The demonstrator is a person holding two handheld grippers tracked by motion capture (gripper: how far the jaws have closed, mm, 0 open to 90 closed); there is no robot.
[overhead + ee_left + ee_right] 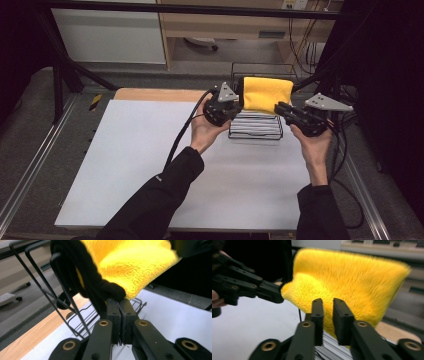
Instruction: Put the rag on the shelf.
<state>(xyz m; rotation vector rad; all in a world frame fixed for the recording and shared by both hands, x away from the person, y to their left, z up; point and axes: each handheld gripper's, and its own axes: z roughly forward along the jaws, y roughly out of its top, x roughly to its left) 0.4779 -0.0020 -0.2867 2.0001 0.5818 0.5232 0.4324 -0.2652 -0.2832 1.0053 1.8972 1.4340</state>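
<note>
One white tabletop (pixel 150 165) carries a single black wire rack (pixel 256 127), which stands toward the far right part of it; every place below is told from that rack. One yellow fluffy cloth (pixel 266 94) hangs at the rack's far upper side, above the wires, held up between the two grippers. Two black-sleeved forearms come in from the near edge.

The left gripper (pixel 239 104) sits just left of the rack, at the cloth's left edge. The right gripper (pixel 280 107) is just right of the rack, its tips at the cloth's lower right corner.

The left gripper view shows its own jaws pressed together, pad against pad, with the cloth (pixel 130 267) just above the tips; whether any pile is caught between them I cannot tell. It also shows the rack's (pixel 47 290) upright wire loops and a dark cable-like strand draped against the cloth, details too small in the high view.

The right gripper view shows its jaws with a narrow gap, the cloth (pixel 352 282) right behind them, and the left gripper (pixel 278 295) nipping the cloth's corner.
</note>
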